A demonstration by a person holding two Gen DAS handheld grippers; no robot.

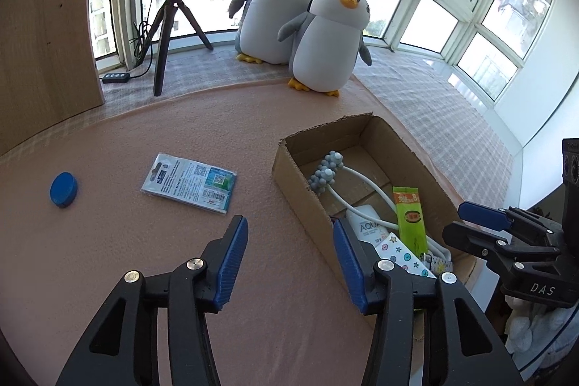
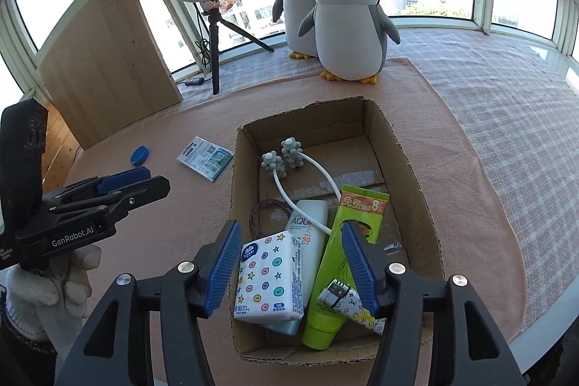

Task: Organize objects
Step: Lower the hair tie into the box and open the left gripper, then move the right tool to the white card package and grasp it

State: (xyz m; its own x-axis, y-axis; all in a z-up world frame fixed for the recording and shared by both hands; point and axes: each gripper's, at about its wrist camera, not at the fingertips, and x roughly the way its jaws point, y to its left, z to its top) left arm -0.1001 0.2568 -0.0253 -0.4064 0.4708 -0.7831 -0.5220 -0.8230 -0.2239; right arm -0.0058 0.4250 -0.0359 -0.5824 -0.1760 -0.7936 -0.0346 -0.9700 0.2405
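An open cardboard box [image 2: 412,169] [image 1: 289,169] on the pink mat holds a star-printed tissue pack [image 2: 267,274], a white sunscreen tube [image 2: 307,227], a green tube [image 2: 343,241] [image 1: 409,216], a lighter [image 2: 347,299], a thin wire ring [image 2: 271,216] and a grey-knobbed white massager [image 2: 286,158] [image 1: 325,172]. Left of the box lie a flat printed packet [image 1: 190,181] [image 2: 205,157] and a blue cap [image 1: 64,189] [image 2: 139,156]. My left gripper [image 1: 289,263] is open over the mat at the box's left wall. My right gripper [image 2: 291,266] is open above the box's near end, empty.
Two plush penguins [image 1: 289,13] [image 2: 343,24] stand at the mat's far edge by the windows. A ring light on a tripod [image 2: 213,24] [image 1: 170,24] and a wooden board [image 2: 108,53] stand at the back left. A checked cloth [image 2: 506,104] lies to the right.
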